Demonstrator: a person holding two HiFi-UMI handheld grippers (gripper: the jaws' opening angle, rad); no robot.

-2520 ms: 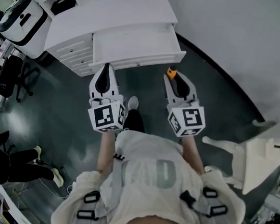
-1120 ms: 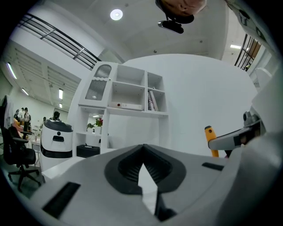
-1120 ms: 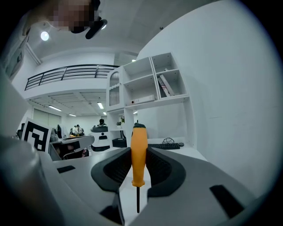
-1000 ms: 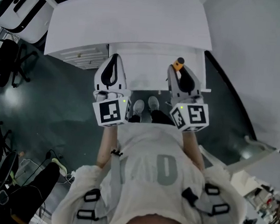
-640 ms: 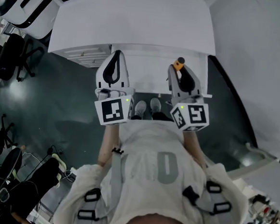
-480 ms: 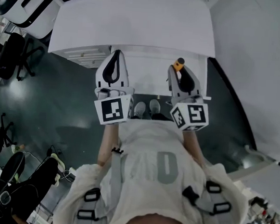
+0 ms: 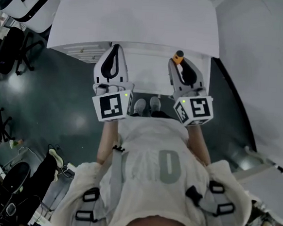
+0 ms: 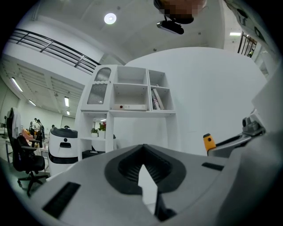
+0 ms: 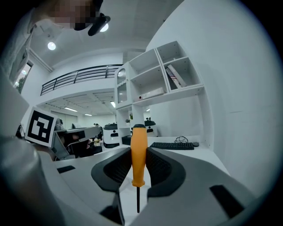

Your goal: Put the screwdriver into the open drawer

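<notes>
My right gripper [image 7: 177,62] is shut on the screwdriver [image 7: 178,55]. In the right gripper view the orange handle [image 9: 138,154] stands upright between the black pads, its thin dark shaft pointing down. The gripper hangs over the right part of the open white drawer [image 7: 147,71], which juts out from under the white desk top [image 7: 134,21]. My left gripper [image 7: 115,49] hovers over the drawer's left part; its tips [image 8: 142,146] meet with nothing held. The left gripper view also catches the screwdriver [image 8: 208,142] at the right.
A white shelf unit [image 8: 132,95] with books stands on the desk against a curved white wall [image 7: 263,56]. A keyboard [image 9: 172,145] lies on the desk. Office chairs [image 7: 10,51] and a white machine [image 8: 62,145] stand to the left. The person's shoes [image 7: 147,105] show below the drawer front.
The person has stepped up to the desk, so the drawer that lay ahead is now under both grippers. Both grippers edged forward; the screwdriver stays gripped.
</notes>
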